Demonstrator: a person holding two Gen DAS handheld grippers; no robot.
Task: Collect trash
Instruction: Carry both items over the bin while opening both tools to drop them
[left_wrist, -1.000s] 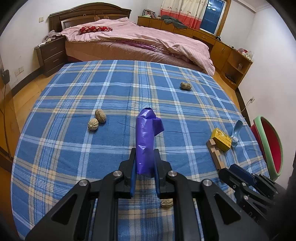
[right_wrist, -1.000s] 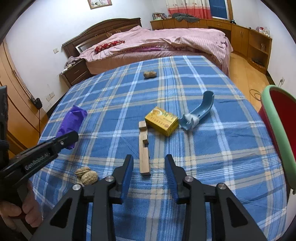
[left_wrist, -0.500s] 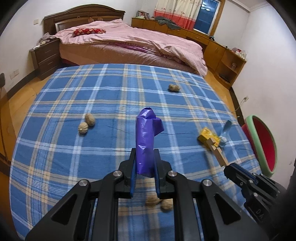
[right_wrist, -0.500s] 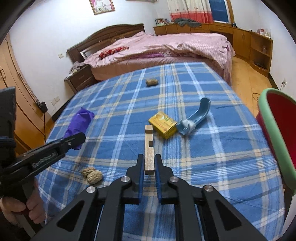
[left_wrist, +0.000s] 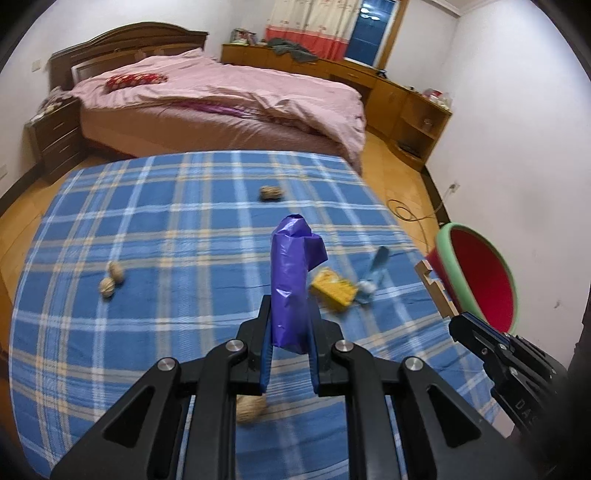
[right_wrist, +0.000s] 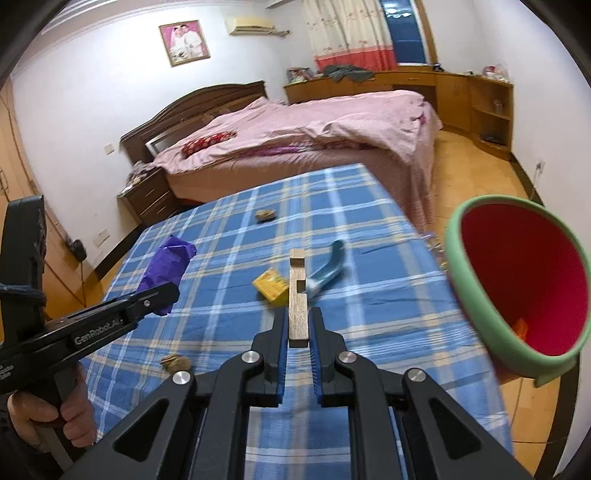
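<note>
Right gripper (right_wrist: 298, 334) clamped on wooden block (right_wrist: 297, 295), long axis forward; bin (right_wrist: 517, 284) just right, off table's right edge. Left gripper (left_wrist: 290, 345) clamped on purple bag (left_wrist: 291, 280).

Two raised tool-mounted fisheyes over checked table (left_wrist: 147, 229), bed (right_wrist: 314, 122) beyond.

Big bed (right_wrist: 317, 122) with a rumpled pink duvet at the far side, red pillow (right_wrist: 208, 142) up by the dark headboard. Dark nightstand (right_wrist: 147, 195) on its left, framed photo (right_wrist: 184, 41) on the far wall, wooden cabinets (right_wrist: 461, 96) far right.
</note>
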